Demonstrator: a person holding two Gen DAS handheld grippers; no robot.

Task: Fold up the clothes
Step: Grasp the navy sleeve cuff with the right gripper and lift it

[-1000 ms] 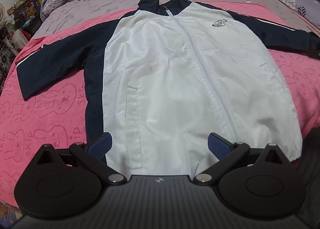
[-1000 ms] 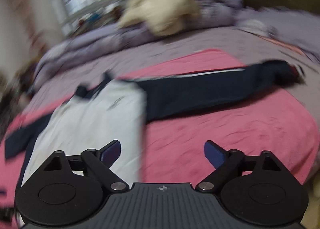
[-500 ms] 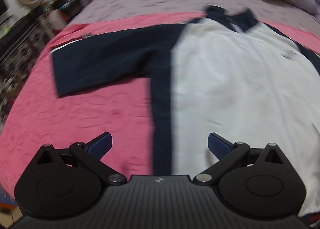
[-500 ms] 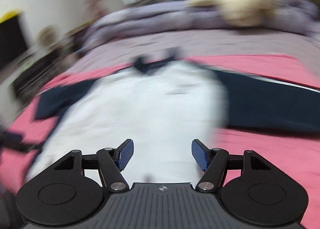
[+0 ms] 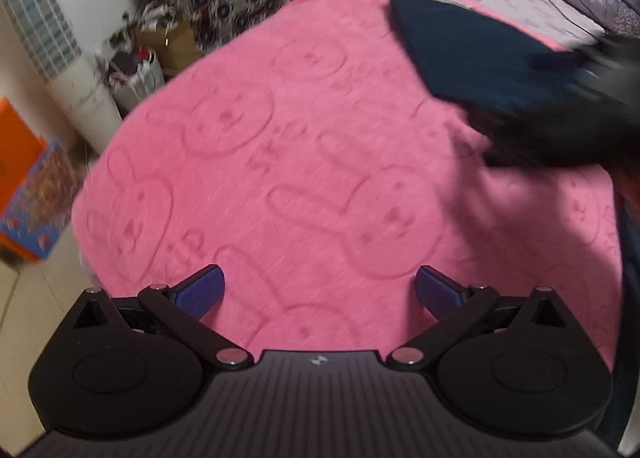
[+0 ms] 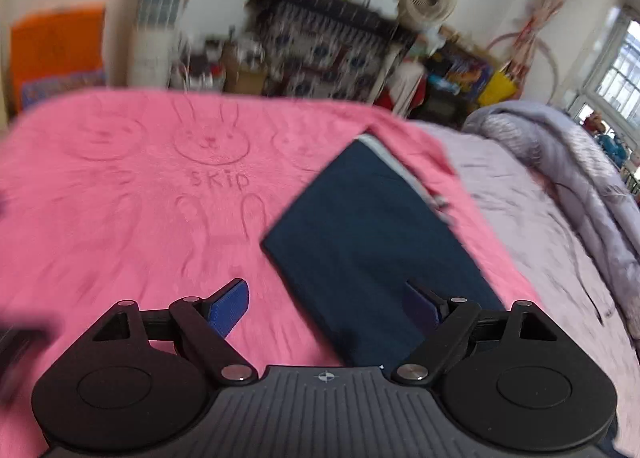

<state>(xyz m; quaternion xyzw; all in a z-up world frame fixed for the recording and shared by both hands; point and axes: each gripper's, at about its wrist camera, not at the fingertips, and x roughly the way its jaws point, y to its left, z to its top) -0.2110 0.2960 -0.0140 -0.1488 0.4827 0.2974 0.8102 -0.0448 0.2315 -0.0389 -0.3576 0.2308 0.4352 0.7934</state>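
The jacket's navy sleeve [image 6: 372,234] lies flat on the pink bunny-print blanket [image 6: 132,193], its cuff end with a pale stripe pointing away. My right gripper [image 6: 326,302] is open and empty just above the sleeve, its right finger over the navy cloth. In the left wrist view the same sleeve [image 5: 472,57] lies at the upper right. My left gripper [image 5: 320,290] is open and empty over bare pink blanket [image 5: 280,161], apart from the sleeve. A dark blurred shape, likely the other gripper [image 5: 568,113], crosses the sleeve. The white jacket body is out of view.
The blanket's edge drops off to the floor at left [image 5: 24,322]. Beyond it stand a white tower unit [image 5: 48,41], an orange box [image 5: 16,153], bags and patterned clutter [image 6: 320,49]. A lilac sheet and quilt [image 6: 560,177] lie right of the blanket.
Both grippers have swung left, away from the white jacket body, toward the jacket's left sleeve. The right jaws have opened wider than half a second ago. Both views are motion-blurred.
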